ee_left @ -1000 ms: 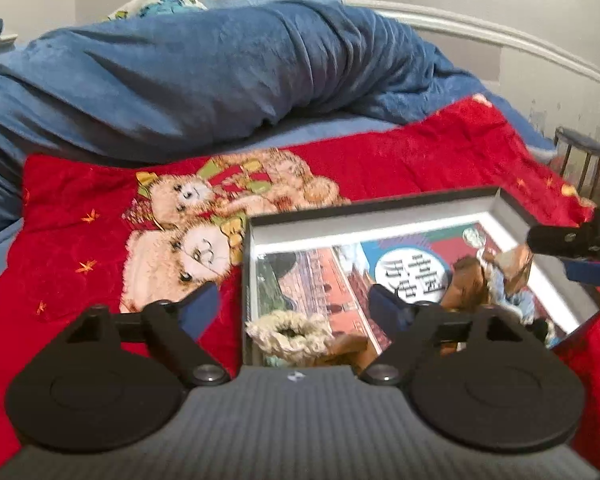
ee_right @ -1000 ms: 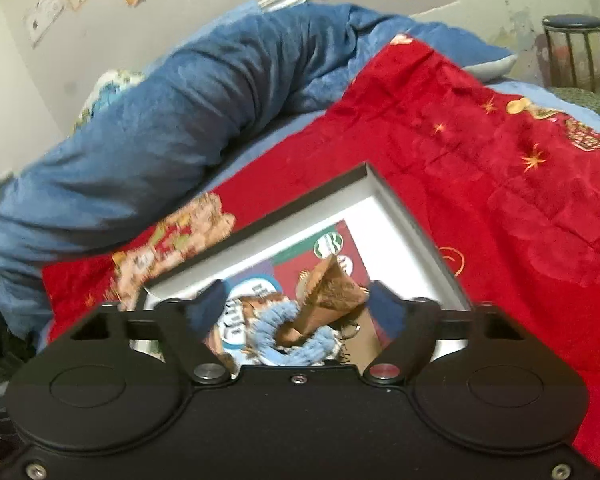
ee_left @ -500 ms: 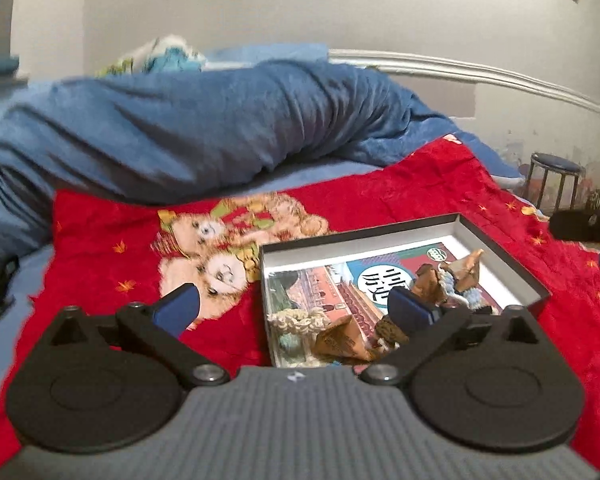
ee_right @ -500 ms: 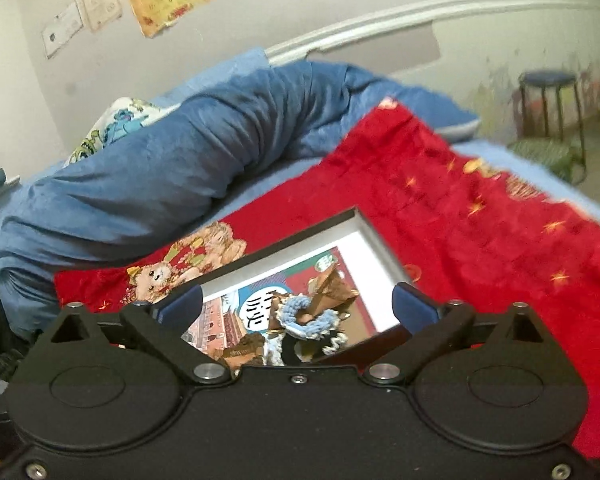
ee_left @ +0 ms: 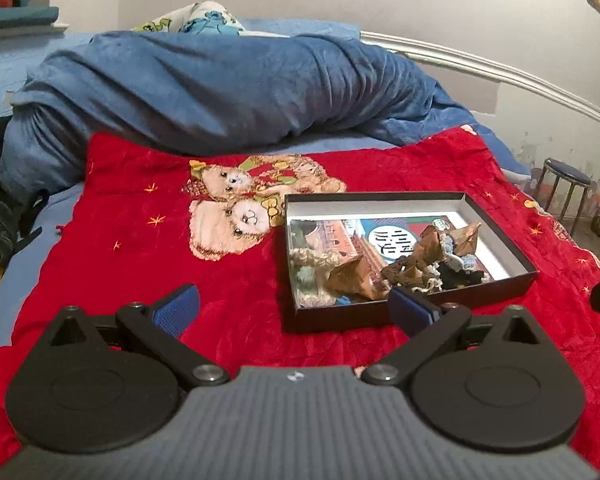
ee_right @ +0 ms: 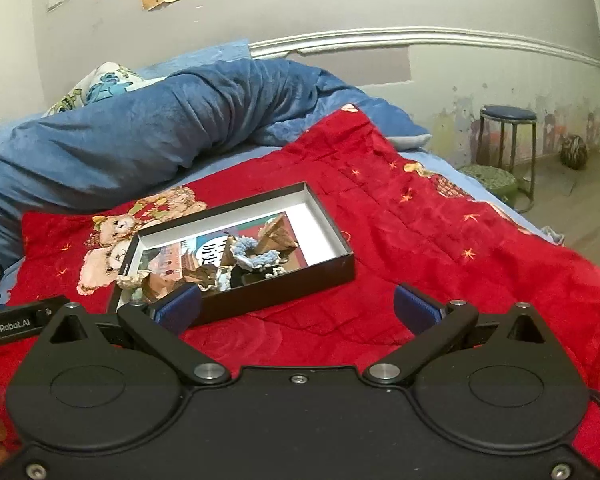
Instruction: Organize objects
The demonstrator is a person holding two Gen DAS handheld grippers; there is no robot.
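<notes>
A shallow black box [ee_left: 412, 312] holding folded brown paper pieces [ee_left: 350, 278] and knitted yarn bits [ee_right: 252, 256] lies on the red blanket [ee_left: 140, 248] near the middle of the bed. The left claw [ee_left: 294, 308] and right claw [ee_right: 296, 308] both hover just short of the box, spread fully wide and gripping nothing. A rumpled blue duvet [ee_left: 204, 88] lies along the bed's far edge.
</notes>
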